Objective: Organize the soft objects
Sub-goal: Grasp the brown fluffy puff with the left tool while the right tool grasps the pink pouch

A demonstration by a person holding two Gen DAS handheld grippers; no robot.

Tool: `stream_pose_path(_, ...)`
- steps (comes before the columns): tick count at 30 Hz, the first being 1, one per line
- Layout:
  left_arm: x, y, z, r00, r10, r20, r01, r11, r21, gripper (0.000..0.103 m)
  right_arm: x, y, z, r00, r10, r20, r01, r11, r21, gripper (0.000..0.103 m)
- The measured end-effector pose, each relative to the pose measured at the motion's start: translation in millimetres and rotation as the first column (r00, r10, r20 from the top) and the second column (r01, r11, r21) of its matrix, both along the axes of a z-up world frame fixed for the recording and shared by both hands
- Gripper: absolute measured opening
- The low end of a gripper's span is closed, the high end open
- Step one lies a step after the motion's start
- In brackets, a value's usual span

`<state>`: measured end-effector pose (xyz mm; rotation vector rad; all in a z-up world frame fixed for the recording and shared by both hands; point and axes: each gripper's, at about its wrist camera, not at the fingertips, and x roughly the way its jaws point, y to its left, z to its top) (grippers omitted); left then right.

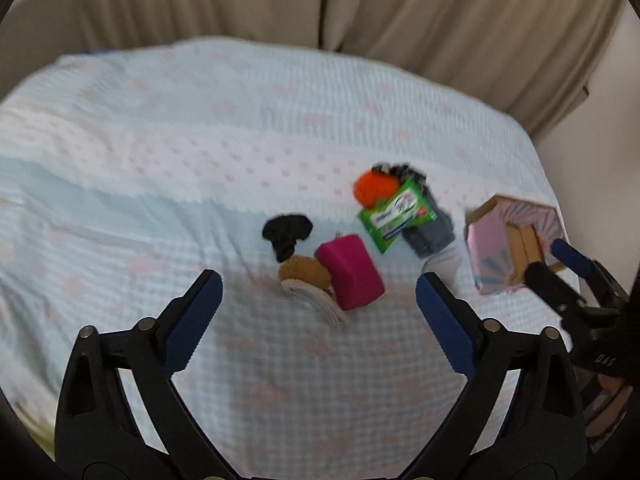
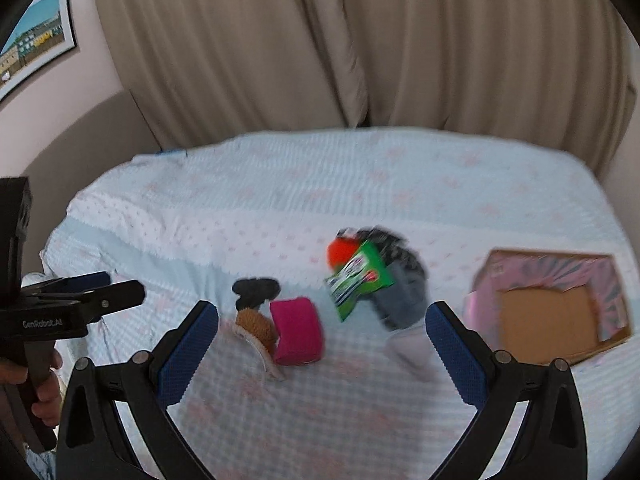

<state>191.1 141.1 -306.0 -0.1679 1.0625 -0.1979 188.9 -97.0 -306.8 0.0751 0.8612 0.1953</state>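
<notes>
Soft things lie in a loose cluster on the bed: a magenta sponge (image 1: 351, 271) (image 2: 297, 329), a brown scrubber (image 1: 304, 271) (image 2: 256, 326), a black cloth piece (image 1: 286, 231) (image 2: 255, 290), an orange pom (image 1: 374, 187) (image 2: 340, 251), a green packet (image 1: 396, 213) (image 2: 358, 282) and a grey sock (image 1: 430, 236) (image 2: 402, 300). A pink cardboard box (image 1: 512, 246) (image 2: 548, 306) lies open to their right. My left gripper (image 1: 319, 300) is open and empty above the bed, short of the sponge. My right gripper (image 2: 322, 332) is open and empty, also short of the cluster; it shows in the left wrist view (image 1: 556, 258) near the box.
The bed has a pale blue and white quilt (image 1: 200, 140) (image 2: 320, 184). Beige curtains (image 2: 320, 40) hang behind it. A framed picture (image 2: 32, 40) is on the left wall. The bed's right edge drops off past the box.
</notes>
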Motion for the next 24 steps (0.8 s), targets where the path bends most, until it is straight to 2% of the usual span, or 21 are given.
stream_pose_path(3, 27.6, 1.3, -49.2, 0.996, -0.055, -0.074, 0.053, 0.998, -0.025, 0.090, 19.4, 14.3, -40.4, 0.998, 0.031, -0.050, -0.032, 0.999, -0.012, 0.103)
stream_pose_path(9, 54.0, -2.9, -118.8, 0.977, -0.115, -0.177, 0.102, 0.992, -0.080, 0.087, 48.5, 39.0, -113.2, 0.986, 0.100, -0.132, -0.107, 0.993, -0.046, 0.103)
stream_pose_path(15, 73.0, -13.4, -160.2, 0.965, -0.134, -0.224, 0.113, 0.988, -0.105, 0.085, 69.3, 48.8, -163.6, 0.971, 0.133, -0.197, -0.142, 0.989, -0.033, 0.103)
stream_pose_path(19, 83.0, -21.0, -178.9, 0.956, -0.156, -0.246, 0.136, 0.986, -0.097, 0.079, 81.7, 56.6, -183.9, 0.963, 0.166, -0.214, -0.177, 0.984, -0.036, 0.102)
stream_pose_path(24, 87.8, -28.9, -196.6, 0.944, -0.178, -0.278, 0.159, 0.983, -0.087, 0.069, 96.2, 60.7, -201.7, 0.947, 0.197, -0.253, -0.213, 0.976, -0.039, 0.084)
